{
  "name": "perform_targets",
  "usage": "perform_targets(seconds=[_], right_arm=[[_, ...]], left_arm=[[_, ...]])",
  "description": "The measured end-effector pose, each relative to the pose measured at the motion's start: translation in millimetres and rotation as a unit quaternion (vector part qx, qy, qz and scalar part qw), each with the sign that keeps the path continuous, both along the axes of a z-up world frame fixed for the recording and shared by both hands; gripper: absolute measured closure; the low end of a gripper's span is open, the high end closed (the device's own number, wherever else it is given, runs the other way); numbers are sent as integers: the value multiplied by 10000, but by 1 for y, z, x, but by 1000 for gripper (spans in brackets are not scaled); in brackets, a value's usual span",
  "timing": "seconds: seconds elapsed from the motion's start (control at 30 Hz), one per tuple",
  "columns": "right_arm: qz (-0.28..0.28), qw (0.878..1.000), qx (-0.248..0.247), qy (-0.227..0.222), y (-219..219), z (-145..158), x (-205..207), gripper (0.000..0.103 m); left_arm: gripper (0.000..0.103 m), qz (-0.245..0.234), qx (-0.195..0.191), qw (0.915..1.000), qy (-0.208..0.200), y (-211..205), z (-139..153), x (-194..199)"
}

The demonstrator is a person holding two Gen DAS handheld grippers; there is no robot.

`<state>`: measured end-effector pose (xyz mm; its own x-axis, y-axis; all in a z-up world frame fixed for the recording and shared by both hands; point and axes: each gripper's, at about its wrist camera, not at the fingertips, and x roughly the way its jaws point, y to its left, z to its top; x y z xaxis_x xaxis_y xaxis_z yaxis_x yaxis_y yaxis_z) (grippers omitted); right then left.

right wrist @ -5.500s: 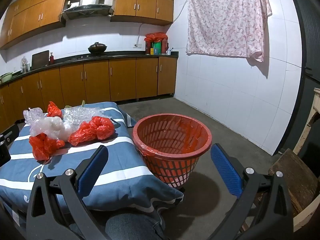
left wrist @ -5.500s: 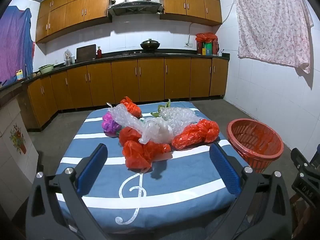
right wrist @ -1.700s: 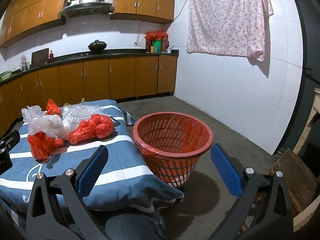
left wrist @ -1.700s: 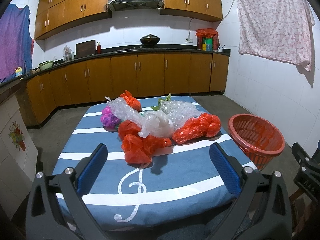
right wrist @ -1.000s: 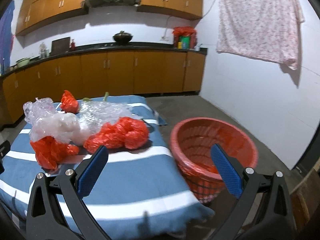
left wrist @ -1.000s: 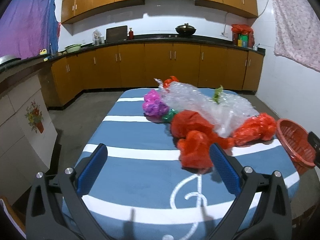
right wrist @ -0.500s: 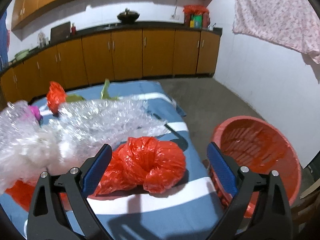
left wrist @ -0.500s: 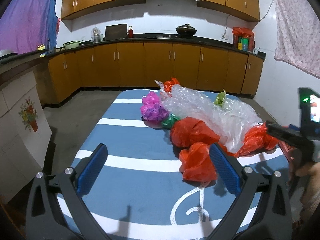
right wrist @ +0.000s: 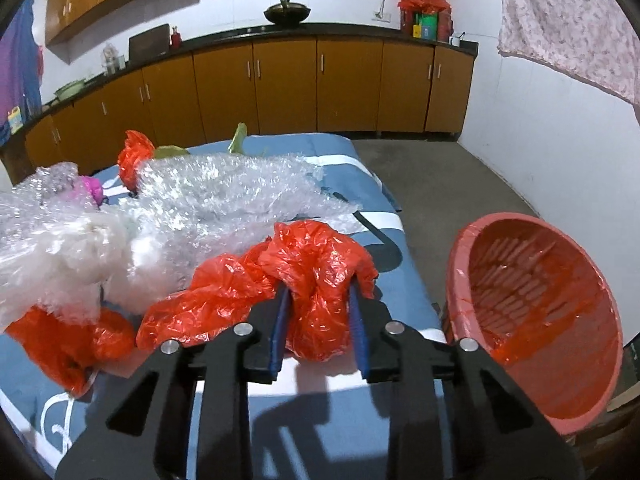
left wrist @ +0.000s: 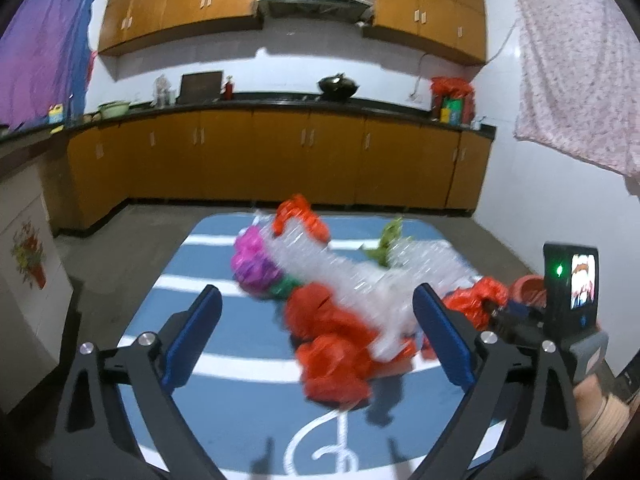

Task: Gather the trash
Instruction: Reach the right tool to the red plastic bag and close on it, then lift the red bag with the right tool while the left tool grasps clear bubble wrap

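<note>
A pile of crumpled plastic lies on the blue striped table cover (left wrist: pixel 200 356): red bags (left wrist: pixel 332 344), clear bubble wrap (right wrist: pixel 224 196), a purple bag (left wrist: pixel 252 264). My right gripper (right wrist: pixel 318 300) is shut on the rightmost red plastic bag (right wrist: pixel 316 280), which still rests on the table; this gripper also shows in the left wrist view (left wrist: pixel 516 314). My left gripper (left wrist: pixel 316 324) is open and empty, held above the table in front of the pile. The red basket (right wrist: pixel 536 320) stands on the floor right of the table.
Brown kitchen cabinets (left wrist: pixel 280 156) with a dark counter run along the back wall. A floral cloth (right wrist: pixel 572 20) hangs on the white right wall. Grey floor (right wrist: pixel 448 172) lies behind the basket.
My right gripper has moved in to the red bag and closed its fingers on it. My left gripper has drifted a little closer to the pile and stays open.
</note>
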<state>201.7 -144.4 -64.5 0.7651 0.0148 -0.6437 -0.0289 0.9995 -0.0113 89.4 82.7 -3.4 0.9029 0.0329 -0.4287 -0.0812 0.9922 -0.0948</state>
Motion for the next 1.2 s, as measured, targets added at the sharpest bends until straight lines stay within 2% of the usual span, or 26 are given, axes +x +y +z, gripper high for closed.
perform_targets(seconds=[0.1, 0.2, 0.37, 0.53, 0.6, 0.67, 0.73, 0.83, 1.0, 1.2], right_arm=[[-37, 9999, -6, -146, -7, 9, -14, 76], [-90, 9997, 35, -205, -16, 15, -25, 76], [-214, 9993, 79, -291, -32, 25, -41, 76], [-301, 9990, 127, -320, -46, 31, -48, 76], [-324, 9988, 156, -328, -49, 31, -51, 76], [-346, 9986, 195, -337, -50, 33, -52, 76], [-359, 9984, 251, -358, -52, 35, -53, 76], [-365, 9979, 318, -430, -53, 39, -55, 76], [-368, 9967, 380, -611, -59, 50, -63, 76], [-491, 9950, 377, -782, -71, 61, -69, 76]], left_arm=[[16, -252, 99, 9996, -44, -17, 14, 11], [23, -425, 239, 9988, 108, -34, 16, 28], [42, -651, 320, 9942, 791, -55, 0, 63], [49, -724, 391, 9873, 1361, -59, -24, 81], [61, -719, 399, 9846, 1543, -56, -32, 83], [85, -785, 333, 9826, 1652, -53, -39, 87], [89, -862, 236, 9826, 1628, -50, -39, 84], [92, -924, 199, 9858, 1386, -46, -27, 76], [93, -988, 74, 9901, 991, -39, 3, 66], [93, -1142, 27, 9907, 745, -48, 25, 60]])
